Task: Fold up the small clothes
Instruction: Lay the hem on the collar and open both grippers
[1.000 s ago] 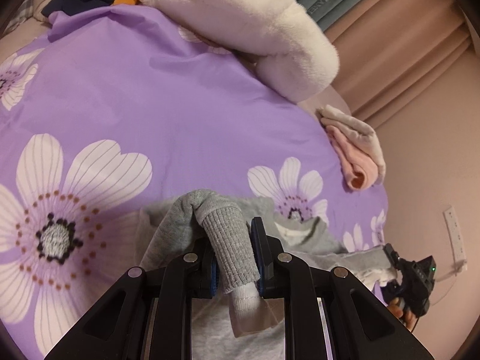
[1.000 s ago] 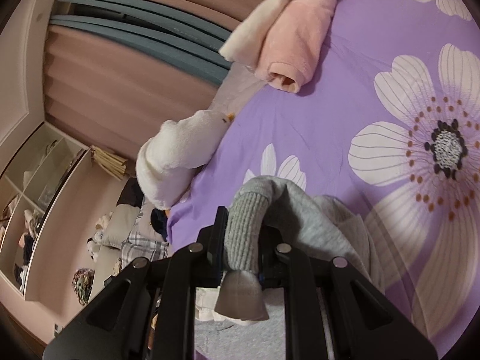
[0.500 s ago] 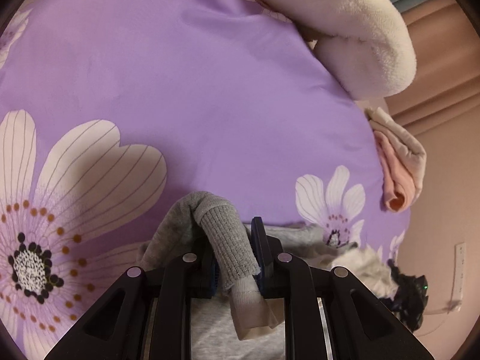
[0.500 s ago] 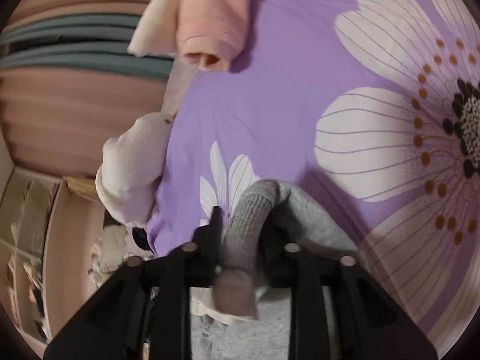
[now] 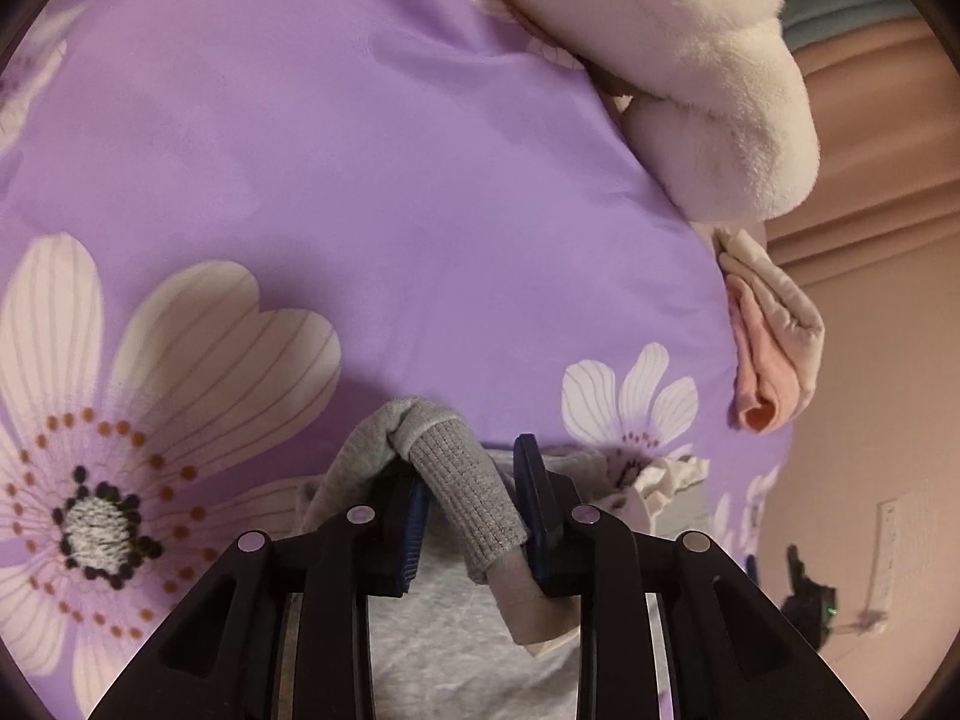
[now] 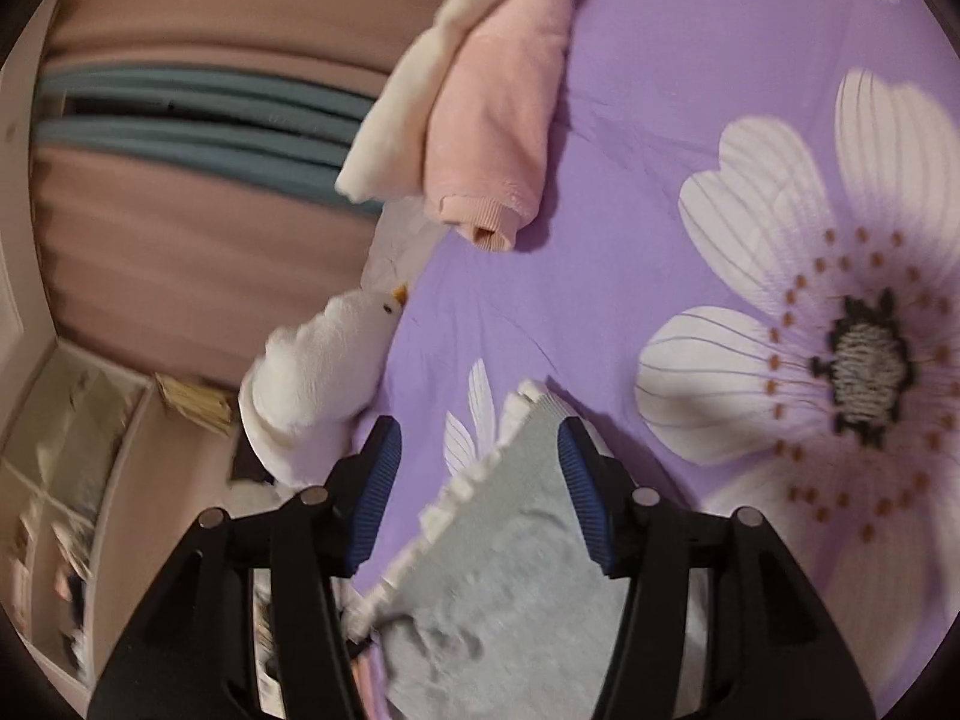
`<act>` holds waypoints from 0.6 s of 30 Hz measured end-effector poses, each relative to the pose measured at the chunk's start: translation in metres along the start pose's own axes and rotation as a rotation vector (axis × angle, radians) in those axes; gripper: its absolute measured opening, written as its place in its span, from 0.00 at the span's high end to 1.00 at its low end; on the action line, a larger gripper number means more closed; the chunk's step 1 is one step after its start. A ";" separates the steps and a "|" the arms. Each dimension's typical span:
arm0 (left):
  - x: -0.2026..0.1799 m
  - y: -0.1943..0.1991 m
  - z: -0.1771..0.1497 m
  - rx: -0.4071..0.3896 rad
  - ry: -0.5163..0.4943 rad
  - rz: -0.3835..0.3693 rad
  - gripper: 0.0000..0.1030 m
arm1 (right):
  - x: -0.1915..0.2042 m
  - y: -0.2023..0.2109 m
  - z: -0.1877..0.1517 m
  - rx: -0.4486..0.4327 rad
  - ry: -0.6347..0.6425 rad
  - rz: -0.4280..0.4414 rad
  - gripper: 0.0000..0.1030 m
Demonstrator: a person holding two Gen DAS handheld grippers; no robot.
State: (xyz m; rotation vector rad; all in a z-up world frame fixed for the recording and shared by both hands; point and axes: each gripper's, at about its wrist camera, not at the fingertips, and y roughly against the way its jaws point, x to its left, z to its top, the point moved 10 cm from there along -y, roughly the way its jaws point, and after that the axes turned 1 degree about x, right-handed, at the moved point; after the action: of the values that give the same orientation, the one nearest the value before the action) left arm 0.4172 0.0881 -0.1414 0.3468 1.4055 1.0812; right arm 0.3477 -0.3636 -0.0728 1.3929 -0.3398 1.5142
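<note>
A small grey garment with white frilly trim lies on the purple flowered bedsheet. In the left wrist view its ribbed grey sleeve cuff lies between the fingers of my left gripper; the jaws stand slightly apart and the cuff rests loosely against the right pad. In the right wrist view my right gripper is open and empty over the garment's grey body and white trim. A folded pink and cream garment lies further away on the sheet; it also shows in the left wrist view.
A large white plush toy lies at the bed's far edge, also in the right wrist view. Pink curtains and shelves stand beyond the bed. A wall socket is at the right.
My right gripper has opened and let go of the grey sleeve, which now lies flat. My left gripper's jaws have spread slightly around the cuff. Both views shifted over the bed.
</note>
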 end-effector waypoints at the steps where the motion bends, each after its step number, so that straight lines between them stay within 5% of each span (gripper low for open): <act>1: -0.002 0.002 -0.002 0.002 -0.014 0.010 0.76 | 0.002 0.005 -0.005 0.008 0.023 0.001 0.46; 4: -0.003 0.006 -0.001 0.019 0.005 -0.001 0.72 | 0.009 0.018 -0.026 0.043 0.096 -0.003 0.46; 6: -0.001 0.002 0.002 0.081 0.066 -0.039 0.45 | 0.014 0.027 -0.042 0.069 0.146 -0.004 0.46; 7: 0.000 0.000 0.003 0.114 0.103 -0.040 0.40 | 0.017 0.030 -0.048 0.079 0.166 0.000 0.46; 13: -0.004 0.044 0.034 -0.051 0.053 0.042 0.40 | 0.028 0.045 -0.072 0.099 0.246 0.004 0.46; 18: 0.002 0.059 0.011 -0.100 -0.067 0.090 0.40 | 0.028 0.027 -0.087 0.130 0.330 -0.065 0.46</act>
State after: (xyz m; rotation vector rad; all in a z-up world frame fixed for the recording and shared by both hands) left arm 0.4036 0.1240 -0.0953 0.3735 1.2822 1.1982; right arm 0.2805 -0.2970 -0.0633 1.2124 0.0076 1.7026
